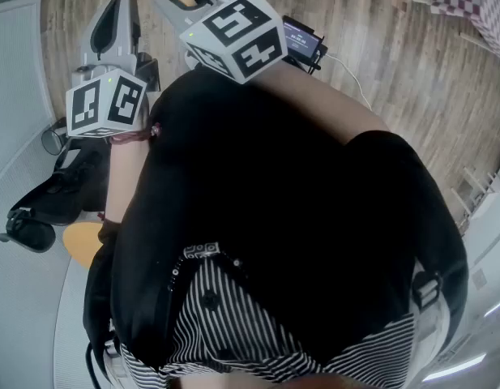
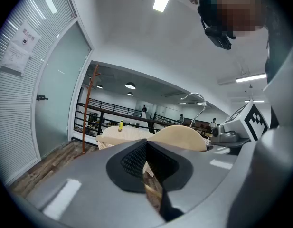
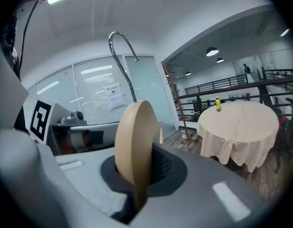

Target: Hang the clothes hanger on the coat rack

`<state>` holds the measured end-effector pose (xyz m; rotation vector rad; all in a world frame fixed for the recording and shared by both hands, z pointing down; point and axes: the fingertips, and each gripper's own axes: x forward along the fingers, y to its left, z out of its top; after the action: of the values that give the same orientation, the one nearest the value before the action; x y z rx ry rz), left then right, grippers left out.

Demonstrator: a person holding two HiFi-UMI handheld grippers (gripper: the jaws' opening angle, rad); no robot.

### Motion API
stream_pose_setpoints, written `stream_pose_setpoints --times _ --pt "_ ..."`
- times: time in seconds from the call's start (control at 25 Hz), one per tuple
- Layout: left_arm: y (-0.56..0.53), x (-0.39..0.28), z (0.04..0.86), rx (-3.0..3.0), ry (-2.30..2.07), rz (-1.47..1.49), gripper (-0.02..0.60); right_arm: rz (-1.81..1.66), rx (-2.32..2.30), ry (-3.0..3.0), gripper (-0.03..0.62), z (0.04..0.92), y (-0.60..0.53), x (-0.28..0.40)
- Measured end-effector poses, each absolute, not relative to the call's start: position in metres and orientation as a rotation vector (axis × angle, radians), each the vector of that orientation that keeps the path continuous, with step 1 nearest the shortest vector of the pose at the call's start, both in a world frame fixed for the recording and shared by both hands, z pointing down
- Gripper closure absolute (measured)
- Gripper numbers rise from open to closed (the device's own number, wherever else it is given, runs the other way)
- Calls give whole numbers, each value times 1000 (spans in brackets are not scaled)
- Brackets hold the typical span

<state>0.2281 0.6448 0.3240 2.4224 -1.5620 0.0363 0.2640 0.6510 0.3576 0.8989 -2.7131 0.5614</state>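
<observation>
Hanger (image 3: 133, 139) clamped in right gripper (image 3: 137, 182), left gripper (image 2: 147, 169) closed, coat rack (image 2: 85, 120) beyond

A cloth-covered round table (image 3: 239, 129) stands on the wood-plank floor (image 3: 174, 137), with a yellow bottle (image 3: 217, 103) on top. Behind the table runs a dark railing (image 3: 222, 85). Left of the table is a frosted glass wall (image 3: 146, 94) bearing a paper notice (image 3: 113, 95). Above the table hang round lamps (image 3: 212, 51).

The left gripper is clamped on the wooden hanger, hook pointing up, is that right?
No, it is the right gripper that is clamped on the wooden hanger, hook pointing up, as the right gripper view shows. The left gripper grips nothing.
</observation>
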Motion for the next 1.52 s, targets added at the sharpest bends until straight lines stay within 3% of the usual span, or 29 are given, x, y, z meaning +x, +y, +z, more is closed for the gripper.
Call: stream_pose_setpoints --times 1.52 --pt "607 276 320 2392 -1624 8 579 540 800 -2764 592 352 619 301"
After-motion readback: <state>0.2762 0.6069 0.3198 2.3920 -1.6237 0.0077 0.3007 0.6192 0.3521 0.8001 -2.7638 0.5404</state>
